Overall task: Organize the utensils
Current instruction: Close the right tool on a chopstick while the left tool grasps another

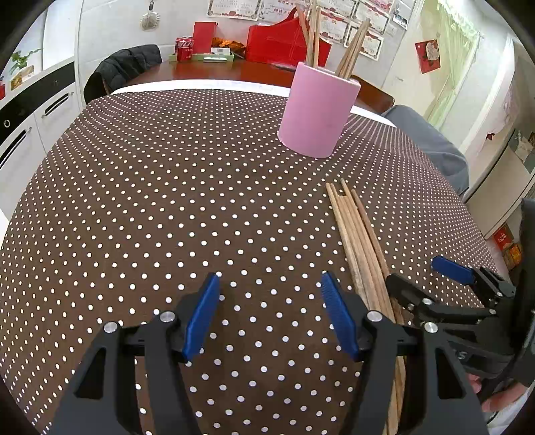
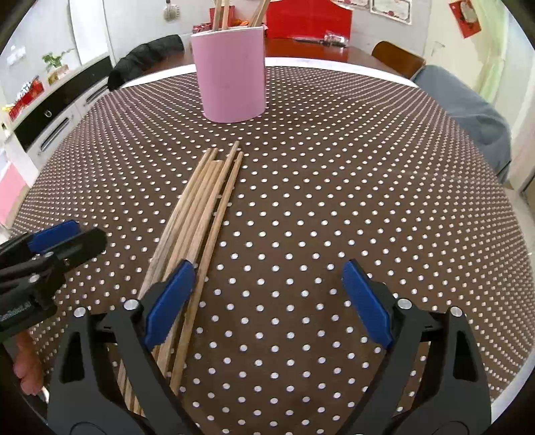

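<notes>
Loose chopsticks (image 2: 200, 214) lie bundled mid-table, short of the pink cup (image 2: 230, 73) near the far edge. Both tools, left (image 1: 271, 314) and right (image 2: 267, 297), gape empty. The right should shift leftward, straddle one stick, then close squarely.

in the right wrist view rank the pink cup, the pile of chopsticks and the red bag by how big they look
1. Chopsticks, longest, though nearest the camera
2. Pink cup
3. Red bag, far off and partly cut off
</notes>
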Available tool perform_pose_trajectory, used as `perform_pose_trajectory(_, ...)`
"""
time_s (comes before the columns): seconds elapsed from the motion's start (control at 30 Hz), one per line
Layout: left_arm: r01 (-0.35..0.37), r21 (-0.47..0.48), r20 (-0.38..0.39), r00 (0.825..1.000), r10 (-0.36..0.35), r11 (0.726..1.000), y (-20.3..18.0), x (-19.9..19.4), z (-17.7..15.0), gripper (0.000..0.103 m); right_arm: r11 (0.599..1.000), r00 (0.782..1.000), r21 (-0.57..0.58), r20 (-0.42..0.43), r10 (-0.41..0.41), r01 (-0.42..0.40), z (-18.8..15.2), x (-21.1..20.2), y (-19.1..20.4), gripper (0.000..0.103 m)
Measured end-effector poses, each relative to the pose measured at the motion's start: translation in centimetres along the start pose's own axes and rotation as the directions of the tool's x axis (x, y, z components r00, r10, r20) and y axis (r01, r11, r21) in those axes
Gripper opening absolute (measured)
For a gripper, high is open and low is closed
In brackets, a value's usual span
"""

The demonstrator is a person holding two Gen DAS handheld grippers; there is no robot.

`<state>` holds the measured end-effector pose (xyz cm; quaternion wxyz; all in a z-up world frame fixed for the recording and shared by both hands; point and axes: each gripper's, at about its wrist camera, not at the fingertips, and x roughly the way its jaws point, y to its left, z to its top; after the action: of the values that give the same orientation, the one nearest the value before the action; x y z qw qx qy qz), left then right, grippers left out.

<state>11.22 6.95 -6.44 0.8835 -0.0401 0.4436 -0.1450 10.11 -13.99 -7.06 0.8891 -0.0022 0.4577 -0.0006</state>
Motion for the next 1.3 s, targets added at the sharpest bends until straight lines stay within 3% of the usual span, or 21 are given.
perform_pose_trajectory(0.07,0.009,0.002,0.002,1.000,-0.009,1.000,-0.1,-0.1,0.0,0.063,1.000,1.000,-0.007,0.003,-0.011,0.011,-0.1,0.1,0.3,0.083)
perform_pose_trajectory(0.13,0.021,0.004,-0.001,1.000,-0.021,1.000,-0.4,-0.1,0.1,0.063,1.000,1.000,-0.025,0.010,0.002,-0.002,0.2,0.0,0.8,0.067)
perform_pose_trajectory(0.2,0.049,0.005,-0.010,0.999,-0.049,0.999,-0.8,-0.1,0.2,0.063,0.999,1.000,-0.049,0.021,0.018,-0.016,0.2,-0.3,1.4,0.033)
perform_pose_trajectory(0.3,0.086,0.013,-0.023,0.996,-0.086,0.996,-1.7,0.0,0.4,0.063,0.997,0.999,-0.065,0.036,0.040,-0.038,0.5,-0.1,1.5,0.007)
perform_pose_trajectory(0.5,0.104,0.065,-0.089,0.991,-0.098,0.992,-4.0,0.9,0.6,0.063,0.991,0.991,0.022,0.032,0.133,-0.133,0.4,0.2,-0.8,0.005)
perform_pose_trajectory(0.83,-0.074,0.167,-0.112,0.989,0.094,0.983,-7.8,2.2,1.6,0.064,0.967,0.973,0.111,0.044,0.225,-0.229,0.0,-0.2,-3.2,0.005)
perform_pose_trajectory(1.07,-0.152,0.196,-0.157,0.970,0.184,0.969,-10.2,3.2,3.1,0.065,0.962,0.970,0.122,0.049,0.240,-0.244,-0.4,-0.5,-3.5,0.005)
perform_pose_trajectory(1.17,-0.211,0.226,-0.164,0.954,0.250,0.951,-10.7,4.0,3.7,0.076,0.958,0.967,0.130,0.046,0.252,-0.256,-0.6,-0.7,-4.0,0.005)
perform_pose_trajectory(1.3,-0.216,0.215,-0.207,0.943,0.261,0.952,-11.0,5.0,4.8,0.076,0.949,0.960,0.147,0.048,0.276,-0.280,-0.6,-0.7,-4.7,0.005)
